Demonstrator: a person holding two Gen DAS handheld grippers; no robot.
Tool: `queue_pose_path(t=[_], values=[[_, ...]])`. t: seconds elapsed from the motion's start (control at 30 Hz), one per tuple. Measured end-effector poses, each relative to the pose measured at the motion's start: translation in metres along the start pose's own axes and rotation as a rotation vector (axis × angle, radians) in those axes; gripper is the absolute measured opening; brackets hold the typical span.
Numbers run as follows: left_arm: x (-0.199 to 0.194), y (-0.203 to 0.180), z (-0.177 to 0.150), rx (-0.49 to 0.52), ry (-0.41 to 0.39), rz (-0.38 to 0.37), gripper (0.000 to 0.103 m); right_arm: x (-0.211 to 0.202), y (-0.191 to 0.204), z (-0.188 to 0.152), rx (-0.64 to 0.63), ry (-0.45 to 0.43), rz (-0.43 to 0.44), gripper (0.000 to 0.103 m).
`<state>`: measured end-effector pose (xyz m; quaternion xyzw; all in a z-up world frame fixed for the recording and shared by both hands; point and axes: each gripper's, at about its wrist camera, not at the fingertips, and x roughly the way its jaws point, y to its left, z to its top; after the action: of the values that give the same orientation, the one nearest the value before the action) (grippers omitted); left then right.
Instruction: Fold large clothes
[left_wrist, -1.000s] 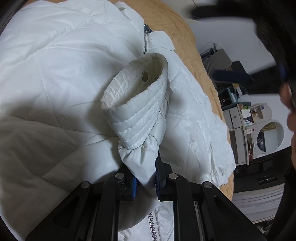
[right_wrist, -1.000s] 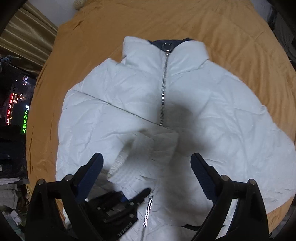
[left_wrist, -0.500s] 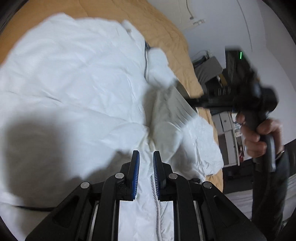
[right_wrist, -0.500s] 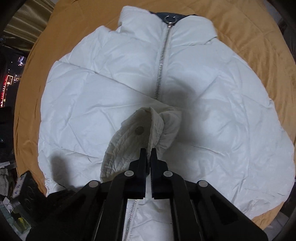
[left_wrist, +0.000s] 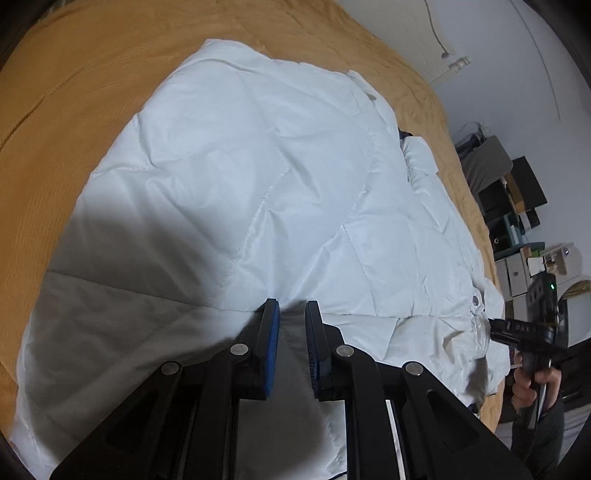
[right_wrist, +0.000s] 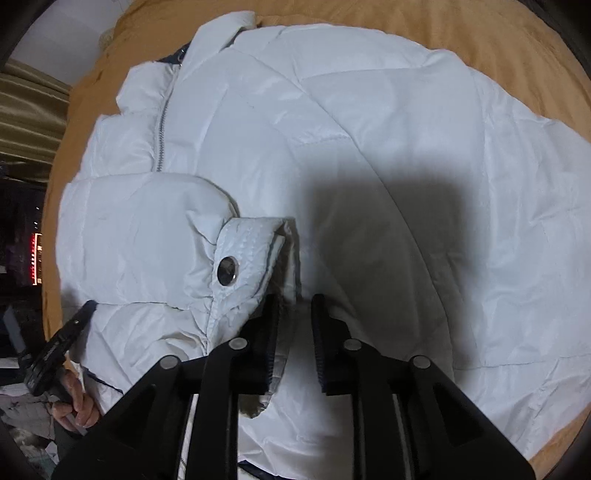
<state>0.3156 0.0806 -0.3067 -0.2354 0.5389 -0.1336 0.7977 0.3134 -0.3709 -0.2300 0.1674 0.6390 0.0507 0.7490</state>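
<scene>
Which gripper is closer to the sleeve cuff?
The right gripper: its jaws have just been opening beside the cuff; the left gripper hovers over plain jacket.

The jacket (right_wrist: 332, 129) is smooth, faintly glossy quilted cloth (its snap (right_wrist: 226, 276) shiny metal). The bedspread (left_wrist: 92, 74) looks matt, finely ribbed.

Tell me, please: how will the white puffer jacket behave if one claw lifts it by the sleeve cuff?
The white puffer jacket is creased and quilted, so it will probably sag limply. Its sheen suggests slippery fabric; the cuff might slide out. It likely weighs little for its bulk.
</scene>
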Motion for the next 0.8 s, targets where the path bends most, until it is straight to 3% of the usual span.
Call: queue_pose_path(t=[0.07, 0.13, 0.17, 0.2, 0.33, 0.4, 0.5, 0.63, 0.8], values=[[-0.001, -0.001, -0.002, 0.009, -0.008, 0.015, 0.014, -0.026, -0.003, -0.01, -0.003, -0.08, -0.151, 0.032], [0.001, -0.008, -0.005, 0.041, -0.019, 0.044, 0.015, -0.056, 0.01, -0.023, -0.061, -0.218, -0.31, 0.034], [0.001, -0.013, -0.007, 0.066, -0.026, 0.064, 0.015, -0.065, 0.02, -0.028, -0.108, -0.27, -0.317, 0.035], [-0.001, -0.017, -0.012, 0.09, -0.036, 0.086, 0.015, -0.071, 0.036, -0.033, -0.157, -0.3, -0.271, 0.035], [0.003, -0.037, -0.019, 0.183, -0.062, 0.173, 0.015, -0.049, 0.102, -0.042, -0.263, -0.292, -0.138, 0.035], [0.005, -0.043, -0.022, 0.22, -0.072, 0.206, 0.015, -0.02, 0.12, -0.044, -0.284, -0.271, -0.164, 0.034], [0.006, -0.044, -0.022, 0.233, -0.075, 0.213, 0.015, 0.03, 0.111, -0.042, -0.275, -0.205, -0.325, 0.033], [0.0, -0.044, -0.021, 0.24, -0.055, 0.206, 0.015, 0.04, 0.078, -0.044, -0.213, -0.222, -0.235, 0.033], [-0.032, -0.048, -0.036, 0.243, -0.077, 0.261, 0.015, 0.045, 0.085, -0.036, -0.227, -0.21, -0.261, 0.035]])
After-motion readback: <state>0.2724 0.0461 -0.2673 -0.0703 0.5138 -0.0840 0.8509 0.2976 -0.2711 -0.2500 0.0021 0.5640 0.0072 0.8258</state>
